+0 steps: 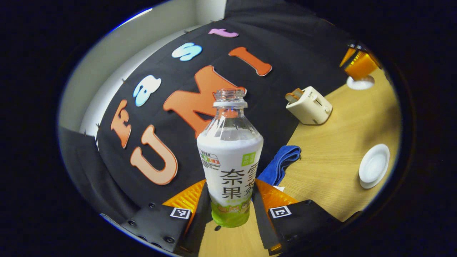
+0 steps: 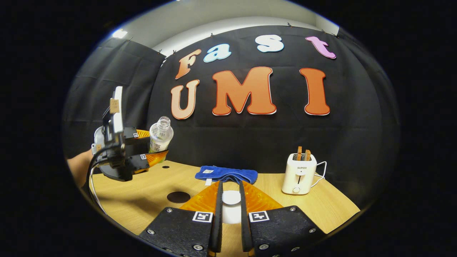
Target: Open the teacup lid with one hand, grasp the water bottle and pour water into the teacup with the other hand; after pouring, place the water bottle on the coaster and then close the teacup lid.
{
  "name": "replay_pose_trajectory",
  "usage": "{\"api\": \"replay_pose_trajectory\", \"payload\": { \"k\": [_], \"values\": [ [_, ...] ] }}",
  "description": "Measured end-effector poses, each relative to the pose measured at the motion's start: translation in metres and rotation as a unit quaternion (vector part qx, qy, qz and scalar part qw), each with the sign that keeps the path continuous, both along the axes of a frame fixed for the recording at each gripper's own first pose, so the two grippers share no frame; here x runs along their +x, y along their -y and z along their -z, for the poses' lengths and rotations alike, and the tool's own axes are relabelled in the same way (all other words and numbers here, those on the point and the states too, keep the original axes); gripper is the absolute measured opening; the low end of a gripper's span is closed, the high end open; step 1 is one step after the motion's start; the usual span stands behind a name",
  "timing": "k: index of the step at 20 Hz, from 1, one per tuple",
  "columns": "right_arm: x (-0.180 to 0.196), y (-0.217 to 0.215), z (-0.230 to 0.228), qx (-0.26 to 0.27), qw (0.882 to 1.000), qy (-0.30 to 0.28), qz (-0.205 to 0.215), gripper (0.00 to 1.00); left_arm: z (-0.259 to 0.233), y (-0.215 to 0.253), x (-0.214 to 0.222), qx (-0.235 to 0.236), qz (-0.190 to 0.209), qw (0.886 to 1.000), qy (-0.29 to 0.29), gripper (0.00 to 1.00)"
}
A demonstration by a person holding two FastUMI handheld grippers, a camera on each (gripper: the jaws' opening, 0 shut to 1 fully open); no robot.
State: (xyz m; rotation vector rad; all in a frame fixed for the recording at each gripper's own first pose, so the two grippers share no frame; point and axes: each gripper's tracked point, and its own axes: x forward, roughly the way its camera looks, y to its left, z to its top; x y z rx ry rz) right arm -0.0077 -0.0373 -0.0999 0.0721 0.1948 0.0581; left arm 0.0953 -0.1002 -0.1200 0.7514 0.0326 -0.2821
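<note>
Left hand-held gripper (image 1: 230,210) clamps the uncapped, light, slippery water bottle (image 1: 230,160) low on its body; right hand-held gripper (image 2: 231,207) grasps the teacup lid (image 2: 231,197).

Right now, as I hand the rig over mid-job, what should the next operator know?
Left hand-held gripper: shut on the uncapped bottle, upright, lifted off the table, water inside.
Right hand-held gripper: looks shut on the white lid, away from the cup.
Cup sits open on the table; coaster is bare.
Done: lid off, bottle grasped. Cannot tell whether water is poured.
Left: pour if needed, bottle onto coaster, lid onto cup.
</note>
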Motion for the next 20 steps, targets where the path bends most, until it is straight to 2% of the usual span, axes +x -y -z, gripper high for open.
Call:
{"api": "replay_pose_trajectory", "payload": {
  "k": [1,2,3,4,6,7,11,12,14,17,18,20],
  "values": [
    [0.000,-0.001,0.001,0.000,1.000,0.001,0.001,0.23,0.003,-0.003,0.006,-0.035,-0.009,0.999,-0.010,0.65],
    [0.000,-0.004,0.001,0.003,1.000,0.002,-0.001,0.23,0.009,-0.006,0.007,-0.067,-0.017,0.997,-0.021,0.61],
    [0.000,-0.010,0.002,0.007,1.000,0.003,-0.006,0.23,0.012,-0.014,0.009,-0.098,-0.027,0.995,-0.026,0.65],
    [-0.001,-0.015,0.001,0.011,1.000,0.005,-0.012,0.23,0.015,-0.018,0.011,-0.126,-0.035,0.991,-0.033,0.62],
    [0.000,-0.020,0.004,0.011,1.000,0.005,-0.018,0.23,0.025,-0.024,0.016,-0.172,-0.055,0.982,-0.045,0.62],
    [-0.001,-0.022,0.007,0.011,1.000,0.003,-0.021,0.23,0.031,-0.026,0.017,-0.197,-0.062,0.977,-0.056,0.65],
    [-0.001,-0.032,0.017,0.016,0.999,-0.007,-0.029,0.23,0.059,-0.034,0.025,-0.296,-0.087,0.946,-0.102,0.65],
    [-0.001,-0.033,0.018,0.018,0.999,-0.010,-0.030,0.23,0.067,-0.034,0.024,-0.319,-0.090,0.936,-0.118,0.62],
    [-0.001,-0.037,0.019,0.018,0.999,-0.011,-0.034,0.23,0.082,-0.031,0.026,-0.350,-0.091,0.921,-0.142,0.63],
    [0.000,-0.045,0.025,0.018,0.999,-0.017,-0.043,0.23,0.108,-0.031,0.024,-0.368,-0.106,0.908,-0.173,0.66],
    [0.000,-0.046,0.027,0.015,0.999,-0.022,-0.043,0.23,0.113,-0.031,0.023,-0.372,-0.108,0.904,-0.178,0.63],
    [0.001,-0.050,0.032,0.012,0.998,-0.027,-0.048,0.23,0.116,-0.029,0.023,-0.379,-0.106,0.901,-0.183,0.63]
  ]
}}
